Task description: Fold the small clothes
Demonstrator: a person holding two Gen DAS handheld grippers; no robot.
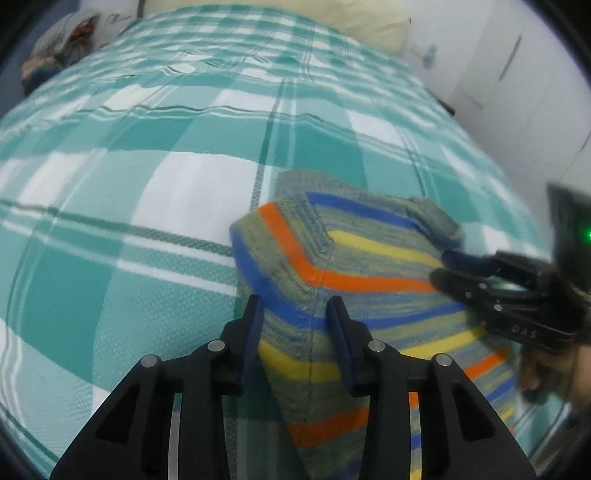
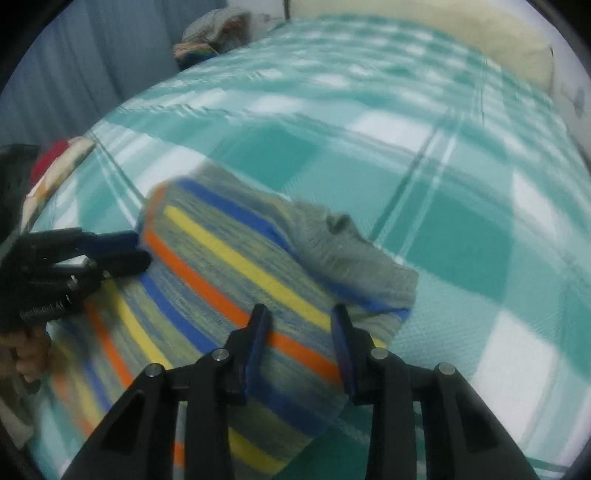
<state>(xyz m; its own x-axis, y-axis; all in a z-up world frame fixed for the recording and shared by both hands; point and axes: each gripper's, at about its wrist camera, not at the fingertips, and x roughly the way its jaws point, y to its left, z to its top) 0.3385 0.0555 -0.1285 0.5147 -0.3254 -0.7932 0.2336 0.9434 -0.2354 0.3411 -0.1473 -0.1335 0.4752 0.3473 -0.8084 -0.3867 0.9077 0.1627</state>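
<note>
Striped garment (image 1: 369, 266): small knitted piece, grey-green ground with orange, blue and yellow bands, ribbed seam down its near side; it lies on the bed (image 1: 147, 192), towards the near edge, with one plain grey part folded over on top.
Bed cover: teal and white check, finely dimpled weave, a few shallow wrinkles further back.
Left gripper (image 1: 291, 317): black, blue-padded fingers, jaws part open over the near left corner of the garment; cloth sits between the pads, which do not seem to pinch it.
Right gripper (image 2: 301, 325): jaws part open above the garment's right side, cloth below and between them; no firm pinch is visible, though blur makes this unsure.
Step in hand: a fold looks just laid down, both claws free of the cloth.
Next move: likely a fresh pinch on two matching corners, then a carry across; the soft knit will sag and stretch, so both sides need even tension.
Background: cream pillow (image 1: 332, 18) at the far edge, heap of clothes (image 2: 214, 33) beyond the far left corner.
</note>
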